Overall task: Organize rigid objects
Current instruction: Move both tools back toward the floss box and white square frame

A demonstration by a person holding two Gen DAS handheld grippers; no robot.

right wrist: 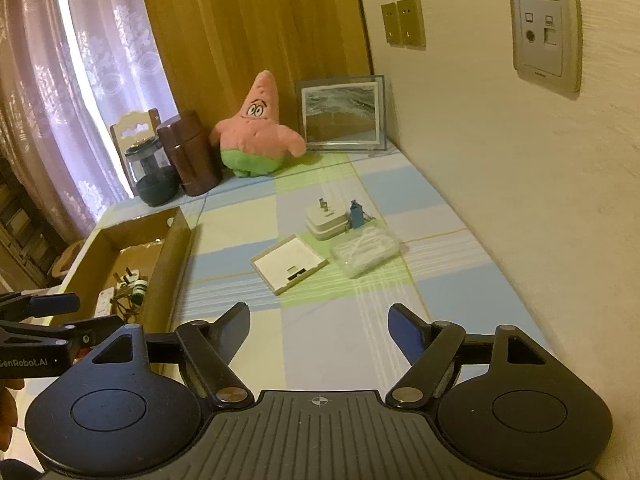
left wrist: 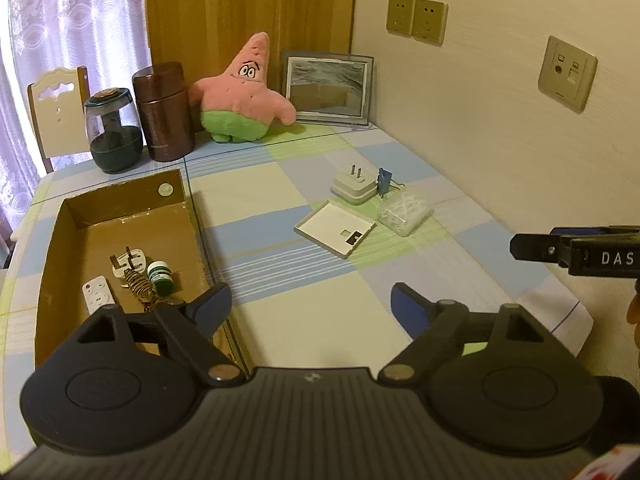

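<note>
Currently both grippers hang with jaws spread and nothing between them: the left gripper (left wrist: 311, 303) has its left finger over the near right corner of the cardboard box (left wrist: 56, 240), the right gripper (right wrist: 319, 326) stands over bare tablecloth (right wrist: 320, 344). Ahead of the right fingertips, well apart, lie the items judged still to be sorted: a flat white tray (right wrist: 289, 265) nearest, a clear plastic case (right wrist: 366, 254) just right of it, and behind these a white plug adapter (right wrist: 326, 222) with a blue binder clip (right wrist: 356, 213) touching its right side. A plug, a remote, a keyring and a small roll already rest in the box. For a sound pick, approach the tray across its short edges, jaws wide, fingertips low. Surface: checked cloth, table against a cream wall with sockets; plush star, canisters and picture frame at the far end.
</note>
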